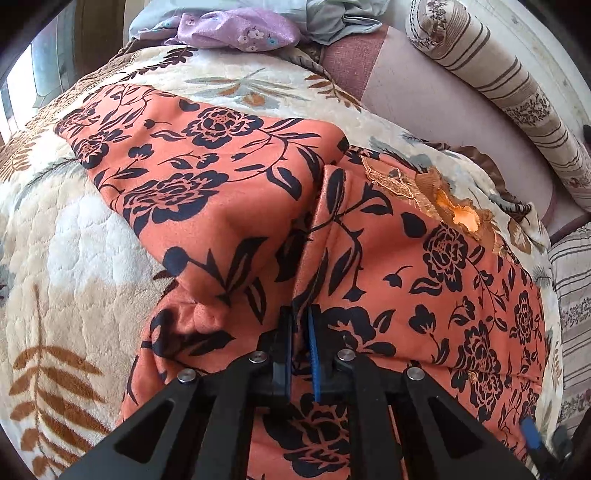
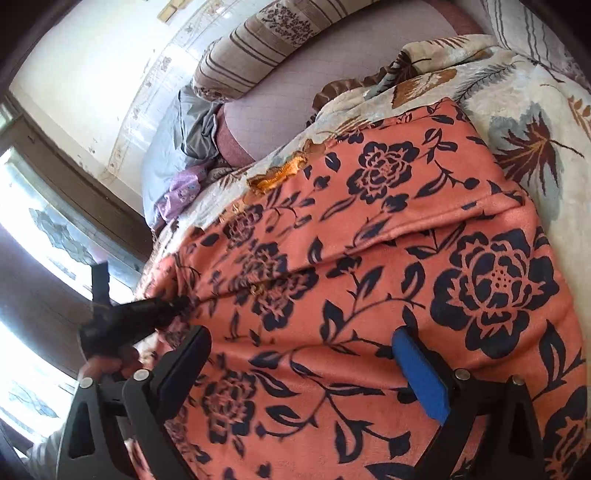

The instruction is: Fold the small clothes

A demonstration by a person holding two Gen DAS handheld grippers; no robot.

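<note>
An orange garment with a dark blue flower print lies spread on a leaf-patterned blanket. It has an orange lace neckline. My left gripper is shut on a raised fold of the garment, pinching the cloth between its fingers. In the right wrist view the same garment fills the middle. My right gripper is open just above the cloth, its blue pad on the right side. The left gripper shows there at the garment's left edge, gripping the cloth.
A striped bolster pillow lies on the pink mattress at the back. A lilac flowered cloth and grey-blue clothes are heaped at the far end. A window is at the left in the right wrist view.
</note>
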